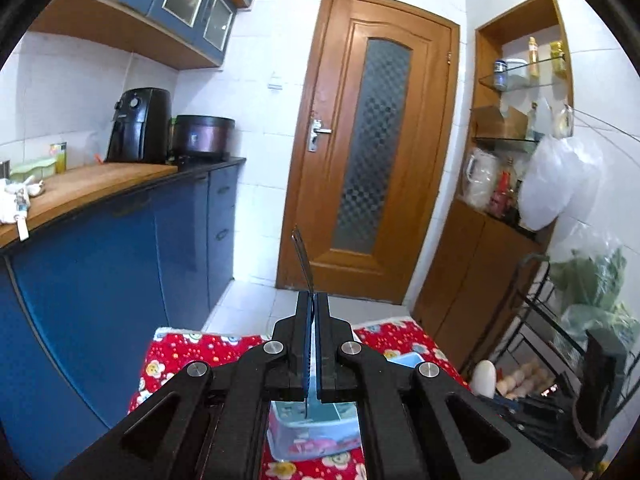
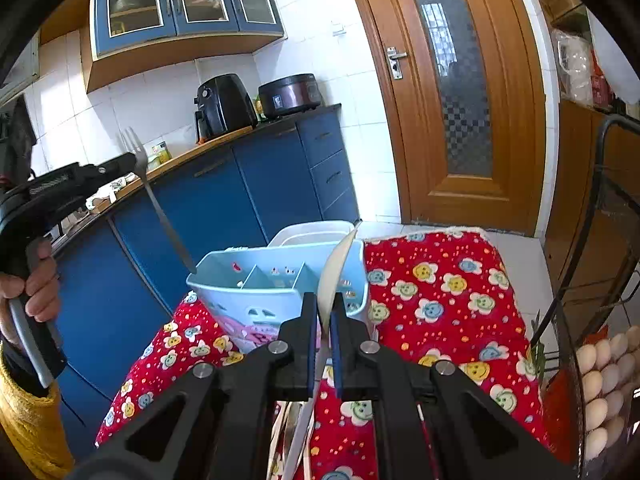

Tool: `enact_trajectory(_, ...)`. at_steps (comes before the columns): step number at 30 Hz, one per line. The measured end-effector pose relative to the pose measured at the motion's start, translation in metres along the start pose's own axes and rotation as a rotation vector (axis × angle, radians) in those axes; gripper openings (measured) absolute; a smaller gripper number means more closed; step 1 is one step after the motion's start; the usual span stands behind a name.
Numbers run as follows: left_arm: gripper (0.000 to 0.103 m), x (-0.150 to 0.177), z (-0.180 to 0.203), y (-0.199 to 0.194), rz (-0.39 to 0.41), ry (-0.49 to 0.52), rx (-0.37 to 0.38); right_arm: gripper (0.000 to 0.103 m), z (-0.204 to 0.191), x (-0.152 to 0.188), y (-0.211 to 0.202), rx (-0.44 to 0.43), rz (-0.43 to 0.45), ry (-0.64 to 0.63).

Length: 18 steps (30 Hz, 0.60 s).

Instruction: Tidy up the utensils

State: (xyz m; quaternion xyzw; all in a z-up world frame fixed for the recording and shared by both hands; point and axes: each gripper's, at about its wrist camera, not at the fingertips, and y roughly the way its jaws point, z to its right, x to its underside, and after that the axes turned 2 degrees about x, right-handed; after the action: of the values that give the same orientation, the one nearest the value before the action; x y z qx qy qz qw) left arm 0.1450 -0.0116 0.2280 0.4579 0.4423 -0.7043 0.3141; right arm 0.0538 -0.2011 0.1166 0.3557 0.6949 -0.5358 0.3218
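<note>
My left gripper (image 1: 313, 300) is shut on a metal fork (image 1: 302, 258), seen edge-on, tines up. In the right wrist view the fork (image 2: 160, 204) hangs from the left gripper (image 2: 130, 160), its handle tip at the left rim of a light blue divided utensil holder (image 2: 260, 292). The holder also shows under the left gripper (image 1: 312, 428). My right gripper (image 2: 323, 300) is shut on a white spoon (image 2: 336, 272), its bowl up, just above the holder's right compartment.
The holder stands on a red flowered cloth (image 2: 440, 300). A white tub (image 2: 312, 232) sits behind it. Blue cabinets (image 2: 240, 192) run along the left. A wire rack with eggs (image 2: 600, 380) is at the right. More utensils lie under the right gripper (image 2: 296, 440).
</note>
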Motion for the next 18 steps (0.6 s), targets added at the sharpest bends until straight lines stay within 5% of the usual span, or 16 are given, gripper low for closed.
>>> enact_trajectory(18,0.001,0.042,-0.018,0.073,-0.122,-0.023,-0.041,0.008,-0.007,-0.062,0.043,0.157,0.235,-0.035)
